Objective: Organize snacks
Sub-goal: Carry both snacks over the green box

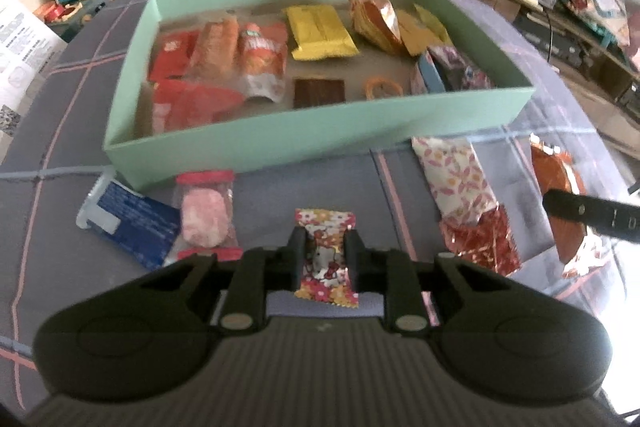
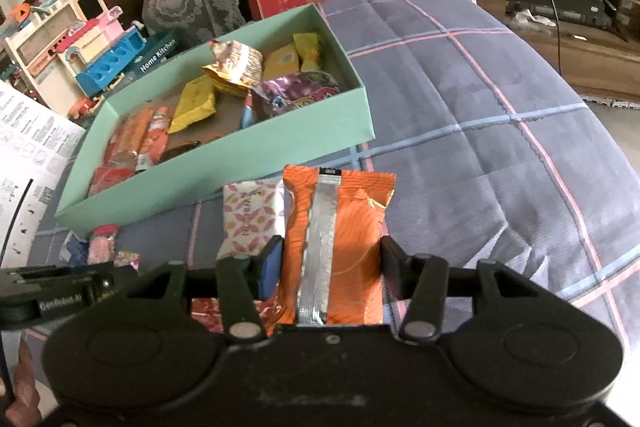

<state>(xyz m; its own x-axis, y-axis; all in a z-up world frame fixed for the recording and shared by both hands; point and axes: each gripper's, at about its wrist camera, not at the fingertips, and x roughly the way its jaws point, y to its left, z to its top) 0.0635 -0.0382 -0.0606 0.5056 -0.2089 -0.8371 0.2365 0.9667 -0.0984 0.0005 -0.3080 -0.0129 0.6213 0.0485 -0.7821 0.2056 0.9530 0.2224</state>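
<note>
Floral candy (image 1: 325, 259) pinched in left gripper (image 1: 324, 259), orange packet (image 2: 338, 251) clamped lengthwise in right gripper (image 2: 334, 263). Both near the quilt's (image 2: 480, 131) middle, mint box (image 1: 256, 143) straight ahead, slightly nearer the left.

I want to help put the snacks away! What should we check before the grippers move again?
1. Left hand-held gripper around the flowery candy: ok, fingers on both sides.
2. Right hand-held gripper around the orange packet: ok, but whether it is pinched tight: cannot tell.
3. Room in the green box: ok, bare floor beside the brown square.
4. Snacks left outside: not ok; the pink candy and blue packet remain.
</note>
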